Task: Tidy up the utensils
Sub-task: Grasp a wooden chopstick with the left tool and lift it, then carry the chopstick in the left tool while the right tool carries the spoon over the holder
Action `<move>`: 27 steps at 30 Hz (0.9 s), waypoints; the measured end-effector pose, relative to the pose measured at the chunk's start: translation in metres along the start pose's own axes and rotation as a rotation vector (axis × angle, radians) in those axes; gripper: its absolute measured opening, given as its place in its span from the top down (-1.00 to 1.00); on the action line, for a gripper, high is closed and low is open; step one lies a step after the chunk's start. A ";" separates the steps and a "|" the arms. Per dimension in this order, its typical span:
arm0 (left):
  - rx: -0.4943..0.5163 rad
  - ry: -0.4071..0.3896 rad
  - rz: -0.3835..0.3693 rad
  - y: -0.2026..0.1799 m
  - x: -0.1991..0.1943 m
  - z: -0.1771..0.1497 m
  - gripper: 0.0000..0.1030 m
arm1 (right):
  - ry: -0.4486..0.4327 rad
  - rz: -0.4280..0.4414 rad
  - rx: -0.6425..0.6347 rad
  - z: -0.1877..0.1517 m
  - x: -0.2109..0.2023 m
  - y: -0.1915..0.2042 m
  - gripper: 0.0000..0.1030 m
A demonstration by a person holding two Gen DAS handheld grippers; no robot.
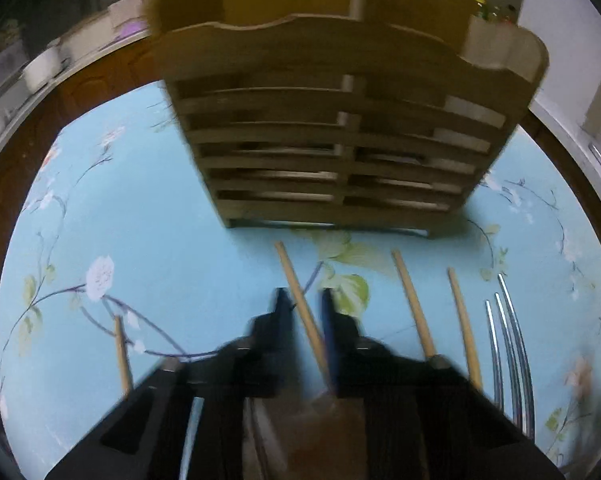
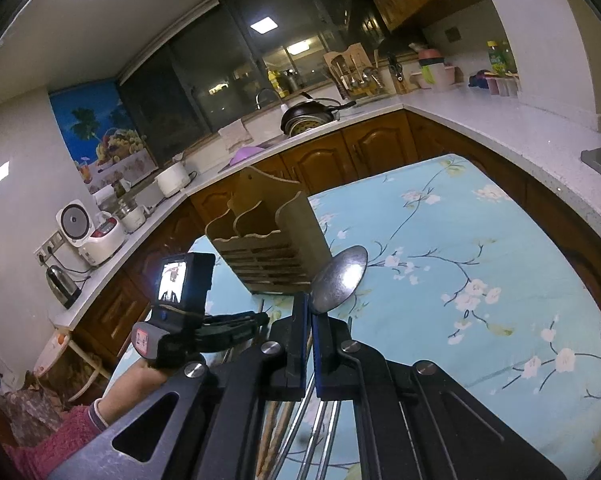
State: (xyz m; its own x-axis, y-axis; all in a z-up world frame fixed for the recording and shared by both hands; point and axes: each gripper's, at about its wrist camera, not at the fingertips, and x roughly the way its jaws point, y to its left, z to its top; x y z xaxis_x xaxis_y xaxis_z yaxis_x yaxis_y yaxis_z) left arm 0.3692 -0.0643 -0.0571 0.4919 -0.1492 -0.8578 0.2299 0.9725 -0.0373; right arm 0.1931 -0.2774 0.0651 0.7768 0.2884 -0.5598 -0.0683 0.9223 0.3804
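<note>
Left wrist view: left claw (image 1: 305,300) closes on a chopstick (image 1: 300,300) before the wooden holder (image 1: 340,152); right claw (image 2: 309,312) grips a spoon (image 2: 340,276); next, I judge, lift into the holder's compartment.

rack (image 1: 340,152): matt wood | spoon (image 2: 340,276): shiny metal | chopsticks (image 1: 414,304): wood

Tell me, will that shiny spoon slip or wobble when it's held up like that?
It might wobble a bit. The right gripper jaws pinch only the metal spoon by its thin neck, with the bowl sticking out past them. Its polished surface looks slippery, so it could pivot. It looks stiff, so bending is unlikely.
</note>
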 end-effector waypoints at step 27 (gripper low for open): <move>-0.200 -0.551 -0.259 0.071 -0.177 -0.015 0.93 | -0.167 0.009 -0.164 0.083 0.018 0.056 0.97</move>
State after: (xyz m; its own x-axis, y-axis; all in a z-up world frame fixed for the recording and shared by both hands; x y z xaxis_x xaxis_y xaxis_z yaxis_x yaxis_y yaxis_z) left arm 0.2860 0.0335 0.0849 0.8130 -0.4023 -0.4209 0.2645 0.8992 -0.3486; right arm 0.2551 -0.2416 0.1372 0.8678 0.2625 -0.4219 -0.1656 0.9533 0.2526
